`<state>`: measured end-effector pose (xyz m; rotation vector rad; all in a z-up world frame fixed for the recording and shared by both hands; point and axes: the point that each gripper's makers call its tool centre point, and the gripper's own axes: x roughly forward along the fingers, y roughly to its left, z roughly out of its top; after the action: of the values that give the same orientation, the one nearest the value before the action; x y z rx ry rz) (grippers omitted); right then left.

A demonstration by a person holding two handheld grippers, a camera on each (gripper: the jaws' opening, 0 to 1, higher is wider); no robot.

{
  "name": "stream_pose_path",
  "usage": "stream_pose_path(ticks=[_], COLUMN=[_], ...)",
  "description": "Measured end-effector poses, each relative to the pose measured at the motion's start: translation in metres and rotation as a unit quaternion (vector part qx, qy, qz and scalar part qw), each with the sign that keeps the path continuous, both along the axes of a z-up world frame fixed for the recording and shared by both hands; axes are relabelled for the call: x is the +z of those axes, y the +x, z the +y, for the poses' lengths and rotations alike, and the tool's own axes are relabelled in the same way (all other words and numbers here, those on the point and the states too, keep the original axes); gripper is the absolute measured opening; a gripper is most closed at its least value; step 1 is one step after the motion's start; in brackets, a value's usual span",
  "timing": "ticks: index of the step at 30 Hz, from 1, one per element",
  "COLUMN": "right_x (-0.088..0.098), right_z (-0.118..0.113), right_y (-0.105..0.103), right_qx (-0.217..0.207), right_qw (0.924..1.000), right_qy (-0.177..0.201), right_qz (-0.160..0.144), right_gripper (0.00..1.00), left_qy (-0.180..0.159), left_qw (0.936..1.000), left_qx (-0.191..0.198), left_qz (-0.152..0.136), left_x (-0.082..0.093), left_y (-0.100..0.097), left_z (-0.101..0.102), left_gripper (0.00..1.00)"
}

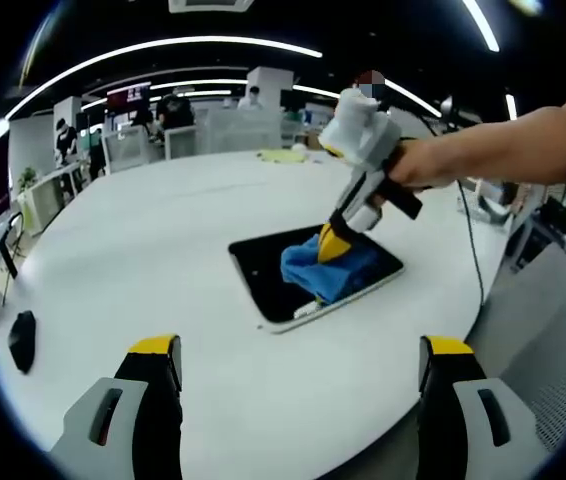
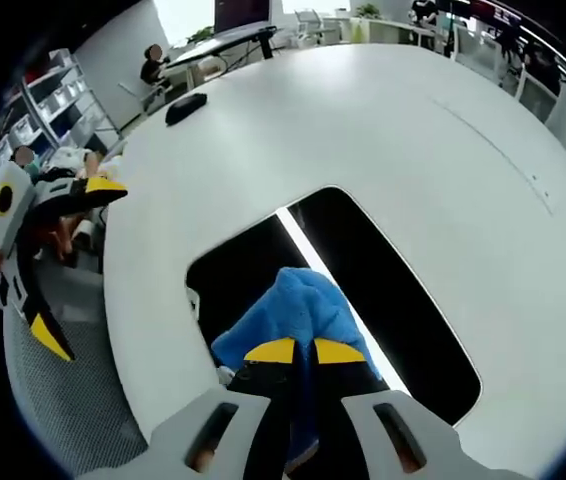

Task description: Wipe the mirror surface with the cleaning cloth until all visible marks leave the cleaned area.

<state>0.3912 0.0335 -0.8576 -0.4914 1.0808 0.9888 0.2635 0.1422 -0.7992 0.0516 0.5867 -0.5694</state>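
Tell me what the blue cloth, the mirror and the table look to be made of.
Cloth: soft, fuzzy fabric, probably microfibre; it bunches in folds. Mirror: glossy glass-like pane, dark, reflecting a ceiling light strip. Table: smooth matte white top, perhaps laminate.

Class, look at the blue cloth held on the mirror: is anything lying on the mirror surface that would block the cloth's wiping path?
Nothing visible does. The right gripper presses the blue cloth on the mirror, whose remaining dark surface looks bare.
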Motion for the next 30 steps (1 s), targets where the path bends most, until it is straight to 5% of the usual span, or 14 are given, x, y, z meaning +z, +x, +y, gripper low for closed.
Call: stream_pose_path(ticks=[30], right_x=[0.0], right_z=[-0.004], right_y=[0.055], right_qx=[0.016], right_qw=[0.9996], right_qy=[-0.008], right_qz=[0.023], right_gripper=[0.0], left_qy=[-0.001], left_qw=[1.0], left_qx=[0.001], left_qz=[0.004], left_x=[-0.001], left_y=[0.0], left_z=[-0.001], left_gripper=[0.99])
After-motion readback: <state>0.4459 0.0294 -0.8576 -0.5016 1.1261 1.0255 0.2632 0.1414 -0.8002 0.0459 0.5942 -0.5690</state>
